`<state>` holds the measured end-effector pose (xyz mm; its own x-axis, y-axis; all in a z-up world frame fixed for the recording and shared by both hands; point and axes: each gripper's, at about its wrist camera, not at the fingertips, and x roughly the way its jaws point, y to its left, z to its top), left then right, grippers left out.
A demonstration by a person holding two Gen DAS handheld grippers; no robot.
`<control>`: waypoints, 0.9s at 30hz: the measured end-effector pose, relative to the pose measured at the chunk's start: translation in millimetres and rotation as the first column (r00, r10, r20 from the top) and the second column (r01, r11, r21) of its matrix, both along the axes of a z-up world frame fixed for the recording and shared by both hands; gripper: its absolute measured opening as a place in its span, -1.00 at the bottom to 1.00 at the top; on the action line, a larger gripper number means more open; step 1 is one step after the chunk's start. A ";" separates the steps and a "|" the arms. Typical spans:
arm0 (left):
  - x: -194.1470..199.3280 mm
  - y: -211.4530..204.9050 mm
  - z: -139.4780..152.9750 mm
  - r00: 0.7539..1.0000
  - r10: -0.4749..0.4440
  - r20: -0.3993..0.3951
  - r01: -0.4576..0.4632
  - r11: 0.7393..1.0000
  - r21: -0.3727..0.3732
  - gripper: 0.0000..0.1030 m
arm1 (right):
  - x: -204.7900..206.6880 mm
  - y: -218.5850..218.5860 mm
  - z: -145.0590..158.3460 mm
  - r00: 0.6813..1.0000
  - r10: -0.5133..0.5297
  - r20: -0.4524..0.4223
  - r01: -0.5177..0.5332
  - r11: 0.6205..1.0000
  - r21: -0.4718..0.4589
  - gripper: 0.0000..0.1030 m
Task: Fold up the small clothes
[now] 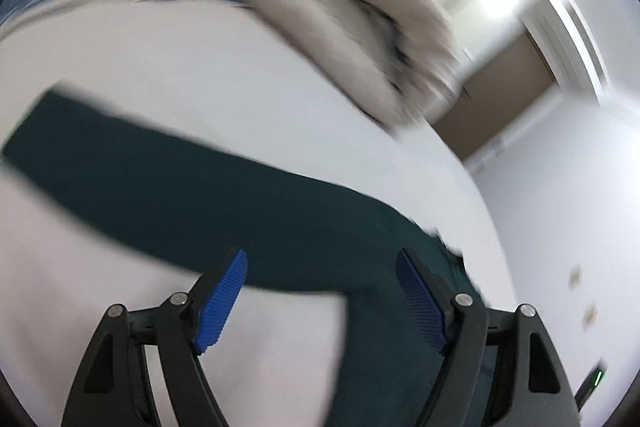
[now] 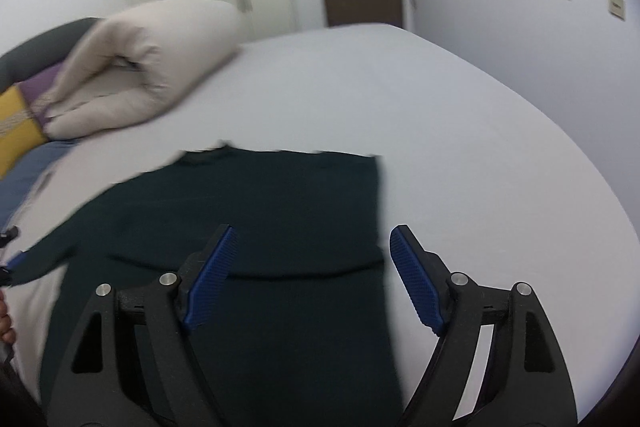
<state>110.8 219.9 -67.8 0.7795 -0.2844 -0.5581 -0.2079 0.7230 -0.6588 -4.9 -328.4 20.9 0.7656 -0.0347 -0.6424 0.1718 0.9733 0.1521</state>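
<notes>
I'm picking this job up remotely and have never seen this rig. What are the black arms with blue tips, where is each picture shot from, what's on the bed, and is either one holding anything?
Those are two handheld grippers that a person carries, each with a fisheye camera looking along its fingers. One picture is from the left gripper, the other from the right gripper. The blue parts are the finger pads. Both stand open with nothing clamped. On the white bed sheet lies a dark green garment, spread flat with one sleeve out to the side. Behind it sits a rolled beige duvet. The left view is motion-blurred.
</notes>
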 end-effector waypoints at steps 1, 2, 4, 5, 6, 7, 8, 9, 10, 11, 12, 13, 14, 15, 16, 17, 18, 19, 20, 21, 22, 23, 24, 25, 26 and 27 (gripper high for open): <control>-12.4 22.0 -7.7 0.998 0.056 -0.013 -0.056 0.998 -0.033 0.53 | -3.5 10.2 1.3 1.000 0.027 0.001 -0.027 0.999 0.028 0.51; -20.6 36.5 -13.9 0.995 0.095 -0.024 -0.096 0.994 -0.052 0.53 | -5.2 20.7 0.5 0.999 0.054 0.002 -0.054 0.997 0.063 0.51; -38.8 71.3 -30.7 0.980 0.190 -0.059 -0.196 0.974 -0.119 0.53 | -20.5 37.1 2.5 0.993 0.116 -0.004 -0.115 0.984 0.138 0.51; -42.6 84.1 -36.4 0.974 0.217 -0.069 -0.225 0.963 -0.147 0.53 | -21.9 47.6 0.9 0.989 0.144 -0.007 -0.141 0.974 0.177 0.47; -47.7 97.2 -43.7 0.965 0.249 -0.077 -0.259 0.949 -0.179 0.52 | -24.4 55.6 1.2 0.987 0.163 -0.009 -0.157 0.966 0.203 0.37; -51.2 108.5 -50.2 0.956 0.281 -0.086 -0.293 0.933 -0.208 0.52 | -27.2 63.9 -0.2 0.982 0.186 -0.017 -0.176 0.954 0.242 0.32; -51.2 116.4 -55.2 0.949 0.301 -0.094 -0.315 0.919 -0.236 0.49 | -26.2 71.8 -3.4 0.979 0.202 -0.024 -0.188 0.944 0.272 0.26; -51.5 124.2 -61.1 0.940 0.326 -0.100 -0.341 0.898 -0.278 0.43 | -25.4 77.7 -5.3 0.977 0.213 -0.028 -0.196 0.934 0.299 0.21; -49.3 132.5 -63.1 0.933 0.344 -0.105 -0.360 0.882 -0.303 0.43 | -24.2 82.9 -7.8 0.976 0.218 -0.030 -0.198 0.928 0.316 0.19; -47.1 136.5 -64.7 0.925 0.364 -0.110 -0.380 0.868 -0.319 0.43 | -19.2 87.9 -10.9 0.975 0.220 -0.033 -0.197 0.924 0.328 0.16; -42.5 138.1 -65.1 0.920 0.375 -0.113 -0.391 0.863 -0.322 0.44 | -18.6 92.1 -11.8 0.975 0.220 -0.033 -0.196 0.920 0.339 0.15; -36.9 140.0 -65.5 0.916 0.384 -0.117 -0.401 0.856 -0.327 0.44 | -21.5 100.8 -13.1 0.976 0.218 -0.031 -0.193 0.916 0.351 0.15; -33.6 143.1 -66.7 0.913 0.391 -0.116 -0.407 0.849 -0.338 0.44 | -21.5 102.5 -14.4 0.976 0.216 -0.031 -0.190 0.911 0.366 0.15; -27.8 147.8 -69.2 0.909 0.402 -0.111 -0.414 0.836 -0.359 0.44 | -21.3 102.9 -15.8 0.977 0.213 -0.031 -0.185 0.905 0.383 0.15; -22.7 151.3 -72.7 0.901 0.419 -0.117 -0.431 0.822 -0.374 0.44 | -24.3 102.9 -15.2 0.977 0.209 -0.031 -0.180 0.899 0.400 0.15; -18.0 153.9 -74.2 0.892 0.436 -0.123 -0.448 0.808 -0.384 0.44 | -27.6 100.4 -14.8 0.978 0.206 -0.030 -0.175 0.893 0.414 0.11; -13.8 158.9 -74.5 0.888 0.443 -0.121 -0.453 0.802 -0.388 0.44 | -28.3 101.0 -16.6 0.979 0.203 -0.031 -0.170 0.886 0.431 0.07; -8.7 161.4 -73.6 0.887 0.447 -0.118 -0.455 0.800 -0.391 0.43 | -20.3 96.2 -21.1 0.979 0.204 -0.033 -0.169 0.882 0.440 0.07; -5.9 164.2 -74.0 0.886 0.448 -0.121 -0.457 0.795 -0.399 0.34 | -21.1 95.1 -22.7 0.980 0.198 -0.034 -0.162 0.881 0.444 0.07; -4.7 166.6 -74.7 0.884 0.449 -0.127 -0.459 0.789 -0.407 0.13 | -20.1 91.1 -24.2 0.981 0.191 -0.035 -0.156 0.882 0.445 0.07; -2.7 169.4 -77.5 0.879 0.457 -0.138 -0.469 0.776 -0.422 -0.02 | -13.9 87.5 -28.3 0.982 0.183 -0.037 -0.148 0.882 0.446 0.07; -6.5 171.1 -80.3 0.873 0.464 -0.153 -0.481 0.763 -0.432 -0.35 | -14.3 82.3 -29.5 0.984 0.175 -0.039 -0.139 0.882 0.451 0.06; -10.7 173.3 -84.1 0.858 0.482 -0.176 -0.507 0.739 -0.444 -0.65 | -15.4 78.5 -31.7 0.985 0.165 -0.040 -0.129 0.880 0.457 0.06; -13.7 174.1 -85.2 0.842 0.504 -0.192 -0.532 0.722 -0.442 -0.75 | -13.1 75.5 -35.6 0.987 0.156 -0.041 -0.120 0.878 0.463 0.06; -15.1 172.9 -82.5 0.831 0.523 -0.190 -0.549 0.719 -0.425 -0.84 | -14.0 72.5 -37.7 0.988 0.151 -0.040 -0.115 0.877 0.466 0.05; -15.3 170.3 -77.4 0.831 0.528 -0.175 -0.550 0.732 -0.402 -0.85 | -12.9 69.2 -40.1 0.989 0.145 -0.040 -0.110 0.877 0.468 0.04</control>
